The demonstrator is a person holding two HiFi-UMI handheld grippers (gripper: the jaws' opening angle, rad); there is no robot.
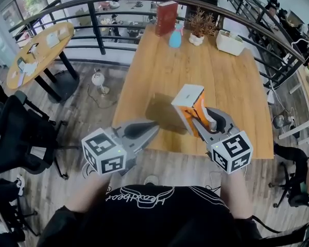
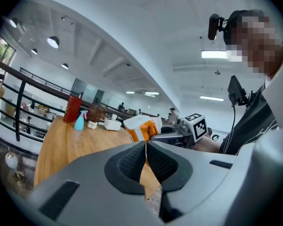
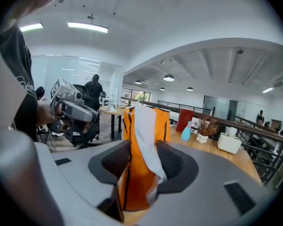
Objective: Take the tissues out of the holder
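Orange holder (image 1: 185,118), white tissue (image 3: 144,135) atop

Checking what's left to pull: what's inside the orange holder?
A white tissue sticks out of the orange holder and hangs along its side. Anything else inside is hidden by its walls and by the jaws of the right gripper.
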